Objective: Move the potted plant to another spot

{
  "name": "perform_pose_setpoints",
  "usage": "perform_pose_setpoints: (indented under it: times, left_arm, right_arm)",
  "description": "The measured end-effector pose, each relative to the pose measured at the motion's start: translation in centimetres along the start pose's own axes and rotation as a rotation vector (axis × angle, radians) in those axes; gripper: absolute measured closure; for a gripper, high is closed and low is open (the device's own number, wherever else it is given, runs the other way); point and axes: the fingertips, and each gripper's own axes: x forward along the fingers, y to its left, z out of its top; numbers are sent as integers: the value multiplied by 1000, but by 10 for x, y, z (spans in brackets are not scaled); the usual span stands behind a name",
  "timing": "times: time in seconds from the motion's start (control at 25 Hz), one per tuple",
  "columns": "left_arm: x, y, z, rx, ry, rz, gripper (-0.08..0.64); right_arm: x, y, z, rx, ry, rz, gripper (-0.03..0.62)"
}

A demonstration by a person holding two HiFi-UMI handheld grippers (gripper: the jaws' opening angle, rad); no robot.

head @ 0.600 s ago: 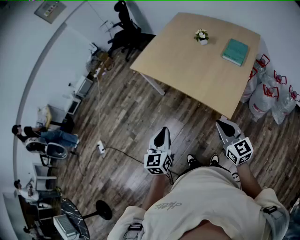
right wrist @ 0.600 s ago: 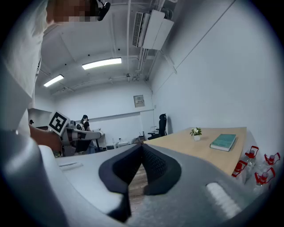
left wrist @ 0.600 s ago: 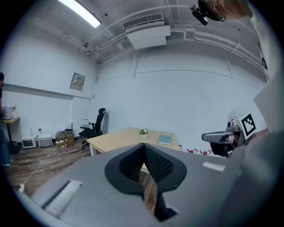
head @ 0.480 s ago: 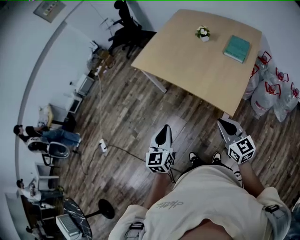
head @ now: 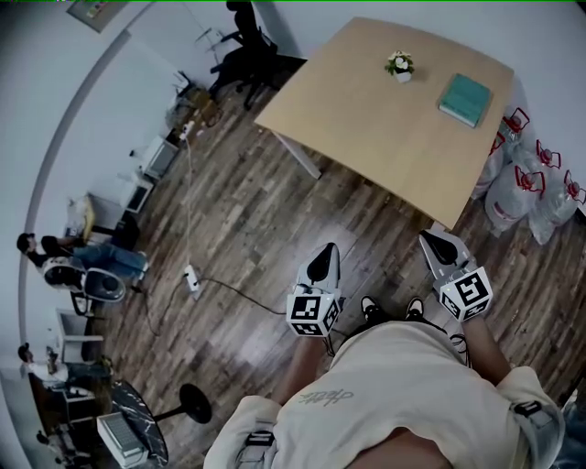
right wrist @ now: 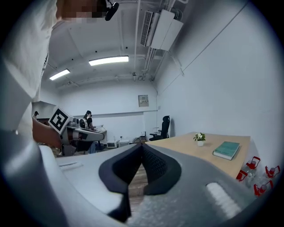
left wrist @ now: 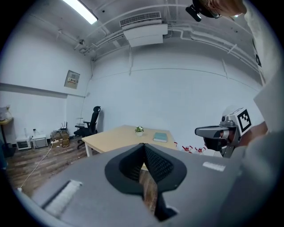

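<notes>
Approach stage, with potted plant (head: 398, 66) on the desk (head: 366, 128) far side, left hand-held gripper (head: 322, 261) and right hand-held gripper (head: 438, 245) closed empty short of the desk, probably needing closer steps, then parted jaws.

The plant (head: 399, 65) is too small to tell leaf from flower — the book (head: 463, 99) likewise shows no readable cover. The wall sign (head: 94, 13) is cut by the top edge. In its own view, the left gripper (left wrist: 144, 147) hides the bench's (left wrist: 113, 136) near side.

White walls (left wrist: 186, 97), dark plank floor (head: 247, 229)
</notes>
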Motion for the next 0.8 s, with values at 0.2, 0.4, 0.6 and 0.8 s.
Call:
perform_pose_setpoints:
  times: [0.2, 0.4, 0.6, 0.8]
  left_arm:
    - [-1, 5, -4, -11, 7, -1, 545]
    - [-2, 11, -10, -18, 18, 4, 545]
    - [-3, 12, -12, -25, 13, 2, 545]
    - [-4, 17, -7, -77, -13, -2, 545]
  right_arm:
    - [3, 5, 4, -11, -5, 16, 549]
    - [9, 6, 4, -17, -7, 6, 282]
    - [8, 6, 5, -21, -20, -15, 230]
    - [10, 6, 3, -47, 4, -34, 166]
